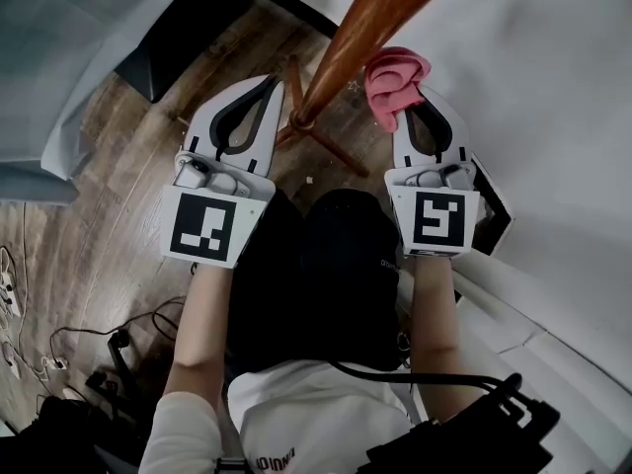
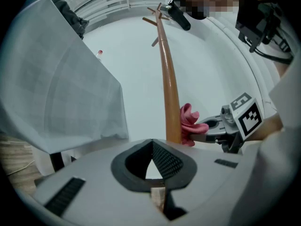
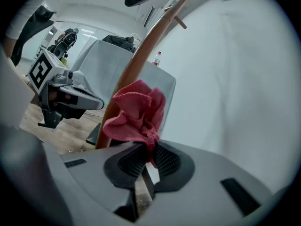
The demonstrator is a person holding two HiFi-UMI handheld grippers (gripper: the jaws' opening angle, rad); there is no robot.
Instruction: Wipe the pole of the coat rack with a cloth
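The coat rack's brown wooden pole [image 1: 367,26] runs from the top of the head view down to its base between my two grippers. In the left gripper view the pole [image 2: 170,98] rises to pegs at the top. A crumpled pink cloth [image 1: 395,79] is pinched in my right gripper [image 1: 413,107], which is shut on it. The cloth [image 3: 136,114] sits right beside the pole [image 3: 136,65] on its right side; I cannot tell whether they touch. My left gripper [image 1: 274,85] is just left of the pole, shut and empty, its pads meeting [image 2: 151,144].
The rack's wooden legs [image 1: 331,146] spread over the plank floor. A table under a grey-white cover [image 2: 61,79] stands to the left, and a white wall [image 1: 533,57] to the right. Cables [image 1: 59,354] lie on the floor at lower left.
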